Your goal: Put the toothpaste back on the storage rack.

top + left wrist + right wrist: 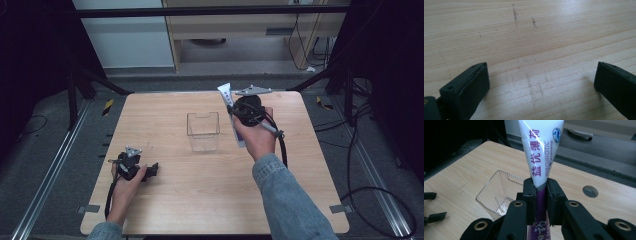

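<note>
Tube (539, 152): white and purple, printed with purple characters and the word PROBIOTIC. It is being held upright above the table, its flat sealed end pointing up and its lower purple part running down between the jaws. In the high view the tube (231, 112) is hanging over the table's far right part, just right of the box.

Right gripper (541, 195): its two black jaws are pressing closed on the tube from both sides, at the point where white is giving way to purple. In the high view a hand in a denim sleeve is carrying the right gripper (239, 120) off the tabletop.

Box (203, 131): a clear, open-topped plastic box, standing upright near the middle of the table, nothing lying inside it. In the right gripper view the box (496, 192) is sitting below and to the left of the jaws, apart from the tube.

Left gripper (150, 171): lying low on the near left of the table in the other hand, well apart from box and tube. Its jaws are standing wide open with bare wood between them.

Table (175, 200): light wood, square, with a few dark specks (515, 15) showing in the grain.
</note>
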`<state>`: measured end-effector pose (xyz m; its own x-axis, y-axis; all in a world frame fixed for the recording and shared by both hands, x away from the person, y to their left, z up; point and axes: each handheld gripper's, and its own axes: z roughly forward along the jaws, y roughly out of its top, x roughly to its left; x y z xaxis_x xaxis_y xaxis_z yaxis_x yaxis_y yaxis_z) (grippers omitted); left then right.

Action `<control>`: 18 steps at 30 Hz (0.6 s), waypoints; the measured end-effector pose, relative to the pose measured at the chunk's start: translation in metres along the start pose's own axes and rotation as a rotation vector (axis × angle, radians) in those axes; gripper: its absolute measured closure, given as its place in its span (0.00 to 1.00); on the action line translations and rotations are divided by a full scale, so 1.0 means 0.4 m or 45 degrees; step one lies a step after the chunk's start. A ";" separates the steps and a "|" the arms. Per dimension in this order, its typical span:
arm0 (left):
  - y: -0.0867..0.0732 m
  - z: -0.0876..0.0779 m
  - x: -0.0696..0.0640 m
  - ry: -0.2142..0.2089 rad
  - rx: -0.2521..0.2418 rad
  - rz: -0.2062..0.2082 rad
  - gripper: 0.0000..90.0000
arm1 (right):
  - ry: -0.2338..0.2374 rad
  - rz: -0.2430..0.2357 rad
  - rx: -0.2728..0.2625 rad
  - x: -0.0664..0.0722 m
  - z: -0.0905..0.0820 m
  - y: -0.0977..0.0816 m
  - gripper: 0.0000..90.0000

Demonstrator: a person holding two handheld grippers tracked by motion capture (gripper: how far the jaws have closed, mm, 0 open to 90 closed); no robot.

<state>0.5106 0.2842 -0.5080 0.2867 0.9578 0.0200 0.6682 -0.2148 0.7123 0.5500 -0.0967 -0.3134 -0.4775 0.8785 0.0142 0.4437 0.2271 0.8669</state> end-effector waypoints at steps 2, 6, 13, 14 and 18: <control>0.000 0.000 0.000 -0.001 0.000 0.001 0.00 | 0.003 -0.003 -0.012 0.004 0.001 0.012 0.88; 0.000 0.001 0.000 -0.002 -0.002 -0.002 0.00 | -0.001 -0.018 -0.029 0.017 0.009 0.033 0.88; 0.000 0.001 0.000 0.000 -0.002 -0.002 0.00 | 0.002 -0.030 -0.057 0.037 0.023 0.072 0.88; 0.000 0.001 0.000 0.000 -0.002 -0.001 0.00 | 0.004 -0.029 -0.062 0.039 0.025 0.078 0.88; 0.000 0.001 0.000 0.000 0.000 -0.002 0.00 | 0.011 -0.033 -0.084 0.050 0.035 0.096 0.88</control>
<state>0.5109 0.2839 -0.5081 0.2857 0.9581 0.0191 0.6684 -0.2135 0.7125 0.5683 -0.0646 -0.2871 -0.4950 0.8689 -0.0045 0.3806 0.2214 0.8978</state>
